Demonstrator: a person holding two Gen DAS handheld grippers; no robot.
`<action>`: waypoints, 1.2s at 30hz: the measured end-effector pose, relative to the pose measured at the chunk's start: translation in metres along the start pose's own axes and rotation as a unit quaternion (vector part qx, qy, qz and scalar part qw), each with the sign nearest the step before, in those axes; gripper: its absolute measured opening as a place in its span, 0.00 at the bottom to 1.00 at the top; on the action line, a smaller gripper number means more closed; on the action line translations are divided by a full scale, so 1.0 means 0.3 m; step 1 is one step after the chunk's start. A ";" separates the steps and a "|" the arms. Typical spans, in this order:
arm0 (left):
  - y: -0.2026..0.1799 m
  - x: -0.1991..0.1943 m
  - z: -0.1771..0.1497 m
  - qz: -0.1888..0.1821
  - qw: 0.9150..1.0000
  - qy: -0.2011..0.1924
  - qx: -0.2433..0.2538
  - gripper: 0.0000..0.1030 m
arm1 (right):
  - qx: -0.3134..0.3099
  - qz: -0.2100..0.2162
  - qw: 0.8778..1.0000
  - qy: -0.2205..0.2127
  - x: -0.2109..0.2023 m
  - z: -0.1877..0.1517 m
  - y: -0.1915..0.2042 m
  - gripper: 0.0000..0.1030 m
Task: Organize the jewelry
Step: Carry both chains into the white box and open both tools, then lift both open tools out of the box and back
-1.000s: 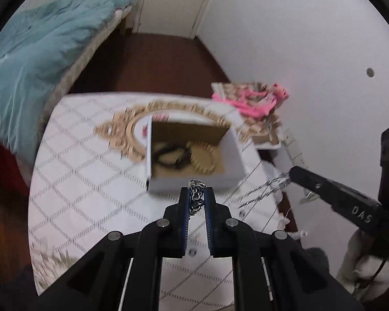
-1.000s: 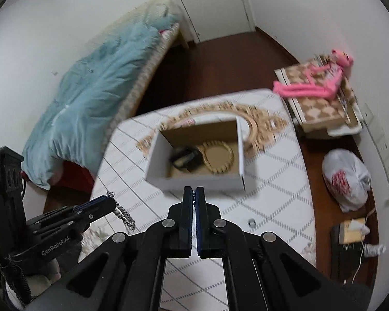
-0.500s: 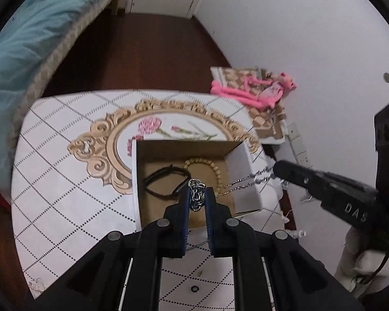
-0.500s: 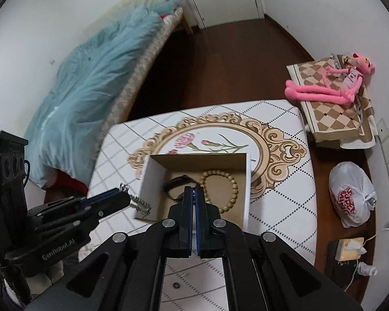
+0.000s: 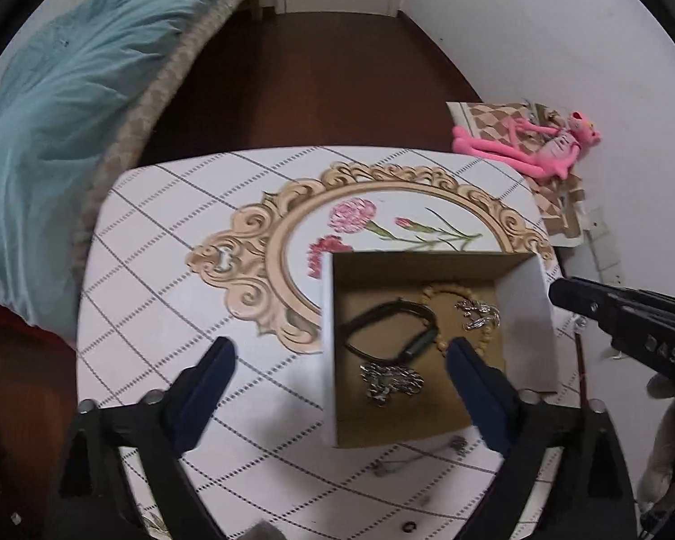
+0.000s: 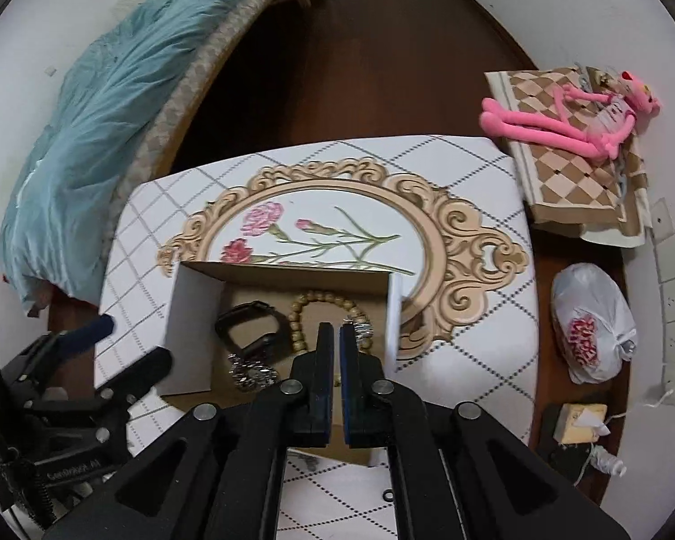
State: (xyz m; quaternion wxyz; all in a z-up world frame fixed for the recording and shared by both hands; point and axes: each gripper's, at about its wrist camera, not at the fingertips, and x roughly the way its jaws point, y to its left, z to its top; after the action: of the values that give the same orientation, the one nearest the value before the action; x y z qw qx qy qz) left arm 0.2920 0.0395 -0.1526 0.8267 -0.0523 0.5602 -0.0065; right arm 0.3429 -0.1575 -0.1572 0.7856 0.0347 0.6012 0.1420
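An open cardboard box (image 5: 524, 297) (image 6: 191, 306) sits on the patterned table. Inside lie a black band (image 5: 389, 330) (image 6: 252, 328), a wooden bead bracelet (image 5: 445, 292) (image 6: 319, 303), and a silver chain in two heaps (image 5: 389, 380) (image 5: 477, 312) (image 6: 252, 371). My left gripper (image 5: 339, 353) is wide open and empty, its fingers straddling the box's left wall. My right gripper (image 6: 336, 330) is nearly shut with nothing visible between its fingers, poised over the box; it also shows at the right of the left wrist view (image 5: 607, 310).
The table (image 5: 157, 270) has a gold ornate frame print. Small metal bits (image 5: 456, 443) and a ring (image 5: 408, 527) lie on the table in front of the box. A bed with a blue blanket (image 5: 67, 112) is left; a pink plush (image 6: 571, 112) and white bag (image 6: 594, 328) right.
My left gripper opened wide and let go of the silver chain, which now lies in the box. The right gripper also let its end drop. Both moved closer over the box.
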 end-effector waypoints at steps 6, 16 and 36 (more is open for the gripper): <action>0.013 -0.022 -0.005 0.044 0.998 -0.038 -0.001 1.00 | -0.013 -0.059 0.998 -0.011 -0.011 -0.033 0.011 0.68; -0.003 -0.019 -0.064 0.064 0.997 -0.033 0.001 1.00 | -0.007 -0.132 0.991 -0.005 0.038 -0.186 0.022 0.93; -0.027 -0.335 -0.252 0.091 0.989 -0.116 -0.020 1.00 | -0.012 -0.159 0.979 -0.130 -0.303 -0.381 0.105 0.93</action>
State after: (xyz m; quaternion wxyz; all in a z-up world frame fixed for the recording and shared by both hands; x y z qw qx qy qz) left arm 0.1851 0.0325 -0.0866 0.8821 -0.0181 0.4626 0.0867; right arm 0.2064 -0.1645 -0.0967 0.8697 -0.0526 0.4904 0.0166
